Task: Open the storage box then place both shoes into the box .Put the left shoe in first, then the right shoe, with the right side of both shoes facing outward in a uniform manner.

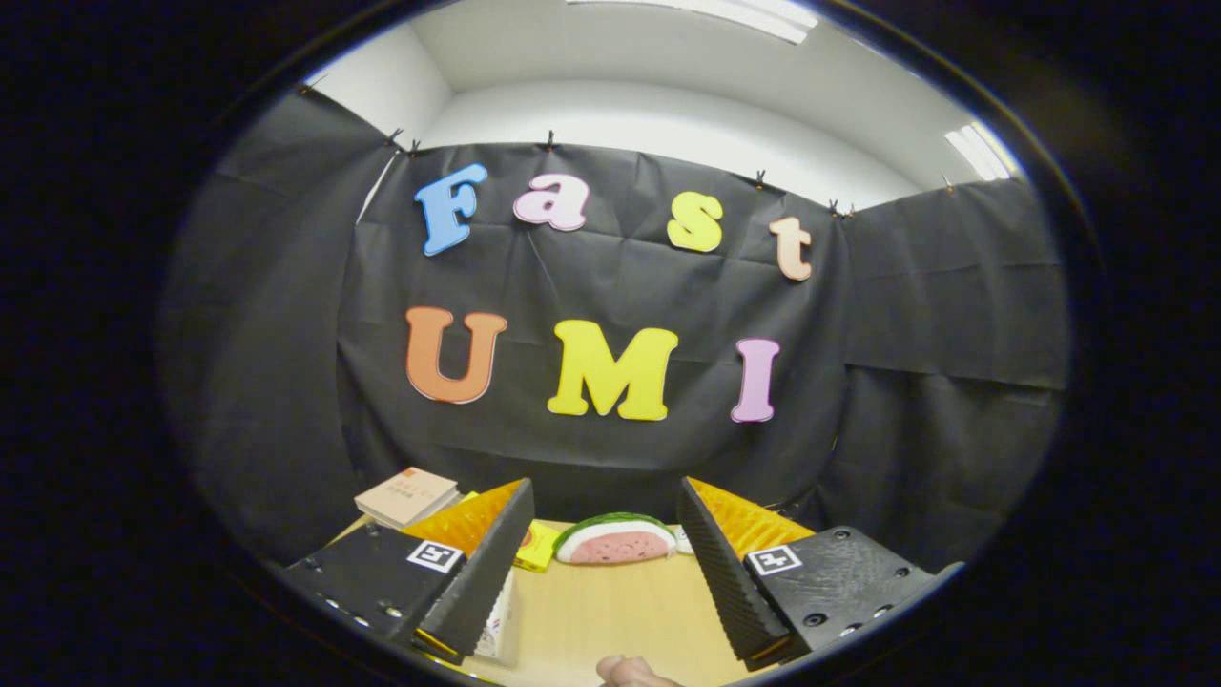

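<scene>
gripper (605, 520) fingers spread apart, gripping nothing, wooden table (610, 611) between them, watermelon slice toy (615, 539) at 12 o'clock just ahead, book (406, 496) at 10 o'clock, storage box and shoes can't be made out

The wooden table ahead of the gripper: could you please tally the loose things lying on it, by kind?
Tan book, beyond the left finger: 1
Yellow flat packet: 1
Red and green watermelon-slice toy, beyond the open fingers: 1
White carton, partly hidden by the left finger: 1
Total: 4
The gripper is open on nothing.
</scene>
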`<state>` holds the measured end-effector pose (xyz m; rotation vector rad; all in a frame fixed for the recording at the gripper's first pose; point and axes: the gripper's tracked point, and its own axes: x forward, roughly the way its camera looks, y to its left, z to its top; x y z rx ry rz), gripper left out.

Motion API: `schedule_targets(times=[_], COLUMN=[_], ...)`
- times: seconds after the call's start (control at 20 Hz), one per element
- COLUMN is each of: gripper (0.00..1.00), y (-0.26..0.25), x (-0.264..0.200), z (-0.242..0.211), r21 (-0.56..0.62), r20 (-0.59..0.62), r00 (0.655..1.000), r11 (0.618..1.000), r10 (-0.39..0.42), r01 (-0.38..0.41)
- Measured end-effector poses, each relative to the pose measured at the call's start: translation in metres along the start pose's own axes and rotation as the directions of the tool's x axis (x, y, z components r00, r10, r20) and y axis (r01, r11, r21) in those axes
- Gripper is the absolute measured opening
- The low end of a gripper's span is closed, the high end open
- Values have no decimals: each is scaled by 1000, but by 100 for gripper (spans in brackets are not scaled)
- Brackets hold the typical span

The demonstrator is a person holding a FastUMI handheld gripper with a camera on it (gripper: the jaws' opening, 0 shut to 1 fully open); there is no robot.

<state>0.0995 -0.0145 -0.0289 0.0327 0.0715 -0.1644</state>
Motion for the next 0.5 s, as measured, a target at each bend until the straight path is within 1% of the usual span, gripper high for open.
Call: schedule_targets(times=[0.25,0.5], gripper=[92,92], y=[16,31], x=[-5,-5], z=[12,15], r21=[111,88], r20=[-36,-35], r00=[998,996], r11=[993,993], r10=[53,81], r01=[-49,-78])
